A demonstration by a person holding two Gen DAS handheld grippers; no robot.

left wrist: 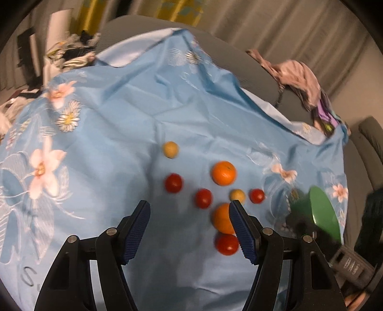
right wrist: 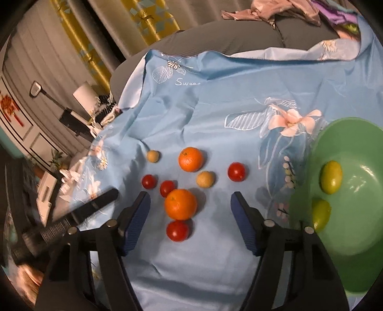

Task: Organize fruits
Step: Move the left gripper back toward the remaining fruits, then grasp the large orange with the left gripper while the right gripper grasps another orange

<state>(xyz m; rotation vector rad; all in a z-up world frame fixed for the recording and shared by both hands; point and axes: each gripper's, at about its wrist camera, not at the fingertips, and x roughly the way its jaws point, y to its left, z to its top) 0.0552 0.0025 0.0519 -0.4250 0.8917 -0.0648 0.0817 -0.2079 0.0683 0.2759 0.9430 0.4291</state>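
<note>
Blue ribbed pads of the right gripper (right wrist: 190, 203) stand wide apart above a glossy orange (right wrist: 180, 204) and a red tomato (right wrist: 177, 230) on the wrinkled floral cloth (right wrist: 191, 107). Two smooth lemons (right wrist: 331, 176) lie in the green bowl (right wrist: 354, 229). Likewise spread and empty, the left gripper (left wrist: 189, 213) hovers over the cloth.

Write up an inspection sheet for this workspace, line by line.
Surface: blue floral cloth, wrinkled, spread over a grey sofa.
Job's things: two oranges, four red tomatoes, two small tan fruits on the cloth; green bowl holds two yellow-green fruits.
Clutter: crumpled clothes on the sofa back.
Grippers: left gripper open, empty; right gripper open, empty, around the near orange and tomato.
Cables: nothing seen.
Surroundings: curtains, white cabinet.
</note>
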